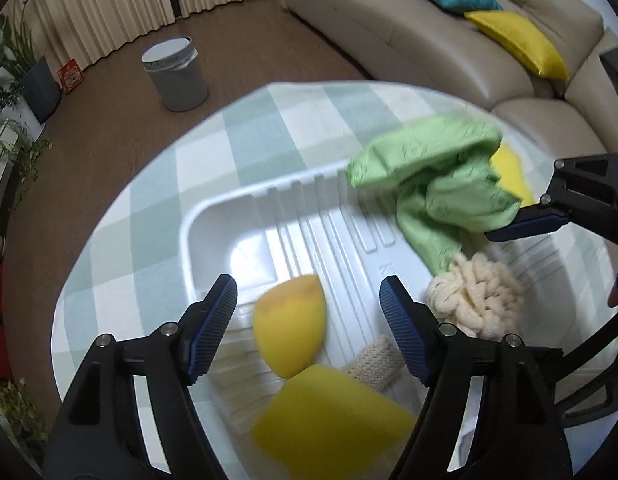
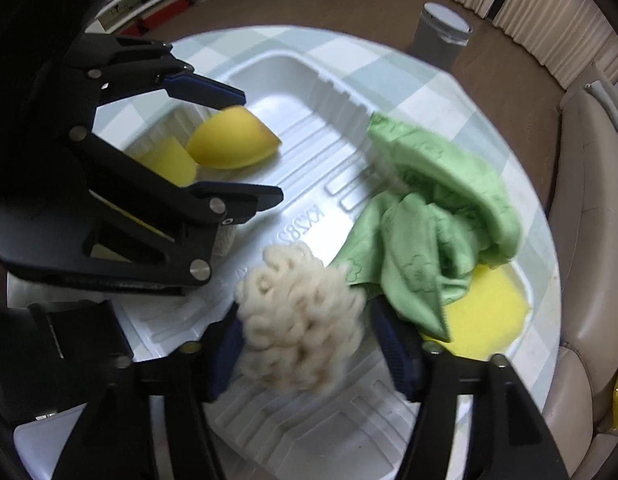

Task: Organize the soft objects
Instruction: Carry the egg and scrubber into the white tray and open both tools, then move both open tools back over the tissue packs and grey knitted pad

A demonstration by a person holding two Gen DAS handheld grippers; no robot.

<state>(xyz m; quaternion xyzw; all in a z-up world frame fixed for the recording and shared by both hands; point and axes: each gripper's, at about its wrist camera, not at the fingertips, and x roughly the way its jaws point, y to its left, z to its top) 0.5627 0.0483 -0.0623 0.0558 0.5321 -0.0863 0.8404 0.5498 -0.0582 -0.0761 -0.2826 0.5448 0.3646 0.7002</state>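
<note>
A white plastic tray point(image 1: 309, 216) sits on a round table with a green-checked cloth. In the tray lie a yellow teardrop sponge point(image 1: 289, 324), a yellow block sponge point(image 1: 329, 420), a cream rope roll point(image 1: 373, 362), a cream yarn ball point(image 1: 475, 292) and a green cloth point(image 1: 437, 184) over a yellow round sponge point(image 1: 509, 168). My left gripper point(image 1: 309, 312) is open above the teardrop sponge point(image 2: 233, 144). My right gripper point(image 2: 305, 344) is open around the yarn ball point(image 2: 301, 320); it also shows in the left wrist view point(image 1: 525, 220). The green cloth point(image 2: 437, 216) lies just beyond it.
A grey bin point(image 1: 175, 74) stands on the wood floor past the table. A beige sofa point(image 1: 429, 32) with teal and yellow cushions curves behind the table. Potted plants point(image 1: 13, 80) and curtains line the far left wall.
</note>
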